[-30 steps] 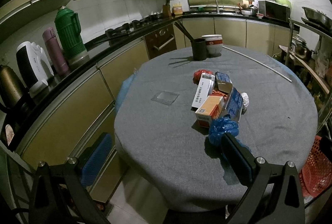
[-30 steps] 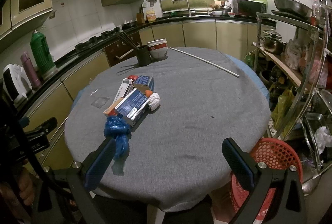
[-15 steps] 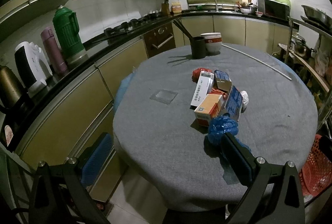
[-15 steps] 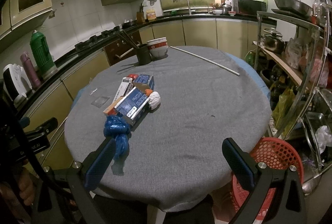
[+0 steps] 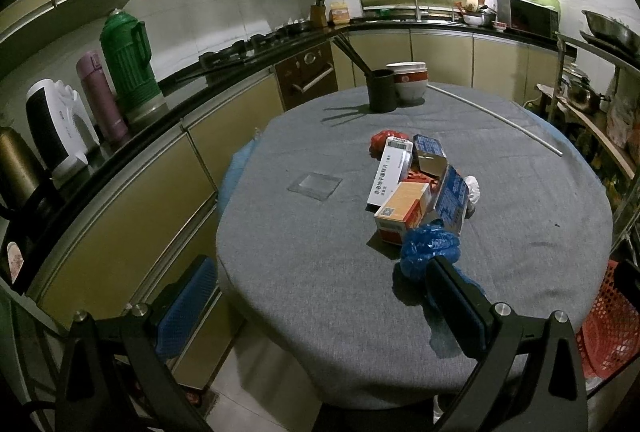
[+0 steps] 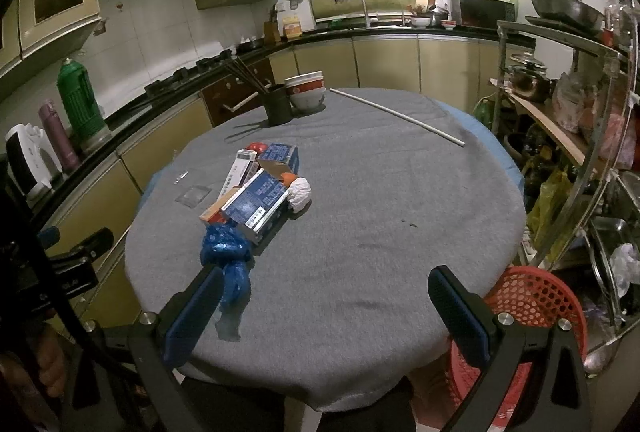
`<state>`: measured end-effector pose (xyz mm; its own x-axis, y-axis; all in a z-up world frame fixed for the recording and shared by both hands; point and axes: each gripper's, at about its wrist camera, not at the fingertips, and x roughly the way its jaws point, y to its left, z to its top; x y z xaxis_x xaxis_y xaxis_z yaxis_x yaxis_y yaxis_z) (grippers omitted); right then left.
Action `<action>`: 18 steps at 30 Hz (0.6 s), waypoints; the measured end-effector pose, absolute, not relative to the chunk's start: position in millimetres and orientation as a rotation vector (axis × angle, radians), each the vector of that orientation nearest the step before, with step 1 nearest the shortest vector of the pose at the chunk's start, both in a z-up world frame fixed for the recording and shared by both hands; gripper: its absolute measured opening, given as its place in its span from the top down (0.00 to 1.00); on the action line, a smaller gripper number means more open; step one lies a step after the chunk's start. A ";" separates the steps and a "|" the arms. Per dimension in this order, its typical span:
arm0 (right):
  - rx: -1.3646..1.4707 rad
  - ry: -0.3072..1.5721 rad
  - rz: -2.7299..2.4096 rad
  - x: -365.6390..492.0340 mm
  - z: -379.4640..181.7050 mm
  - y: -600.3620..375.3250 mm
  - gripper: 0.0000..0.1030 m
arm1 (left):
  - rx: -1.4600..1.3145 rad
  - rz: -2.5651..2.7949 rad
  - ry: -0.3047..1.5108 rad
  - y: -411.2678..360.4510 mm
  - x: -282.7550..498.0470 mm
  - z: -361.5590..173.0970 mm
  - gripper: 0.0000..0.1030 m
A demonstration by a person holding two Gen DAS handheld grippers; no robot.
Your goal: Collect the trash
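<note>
A heap of trash lies on the round grey table: a crumpled blue plastic bag, an orange box, a white box, blue boxes, a white paper wad and a red wrapper. The heap also shows in the right wrist view, with the blue bag nearest. My left gripper is open and empty at the table's near edge, its right finger beside the blue bag. My right gripper is open and empty over the near edge. A red mesh basket stands right of the table.
A black chopstick holder and stacked bowls stand at the table's far side, with a long white rod to the right. A clear square sheet lies left of the heap. A counter with flasks runs left; a metal rack stands right.
Both grippers have stayed nearly still, with only a slight drift of the views. Nothing was grasped or moved.
</note>
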<state>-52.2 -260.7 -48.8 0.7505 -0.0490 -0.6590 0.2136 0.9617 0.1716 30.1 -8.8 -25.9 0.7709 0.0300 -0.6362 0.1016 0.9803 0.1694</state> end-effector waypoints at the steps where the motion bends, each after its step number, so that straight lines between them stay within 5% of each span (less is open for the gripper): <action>1: 0.244 0.711 -0.145 -50.9 -48.9 -260.7 0.00 | 0.199 -0.040 0.691 -8.9 30.7 -25.9 0.00; 18: 0.264 0.733 -0.144 -43.2 -55.7 -264.5 0.00 | 0.215 -0.041 0.716 -14.9 37.6 -31.3 0.00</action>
<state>-43.2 -264.5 -55.6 0.7354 -0.0371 -0.6766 0.2208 0.9571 0.1875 37.6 -14.9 -31.3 0.7548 0.0358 -0.6550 0.1112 0.9771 0.1815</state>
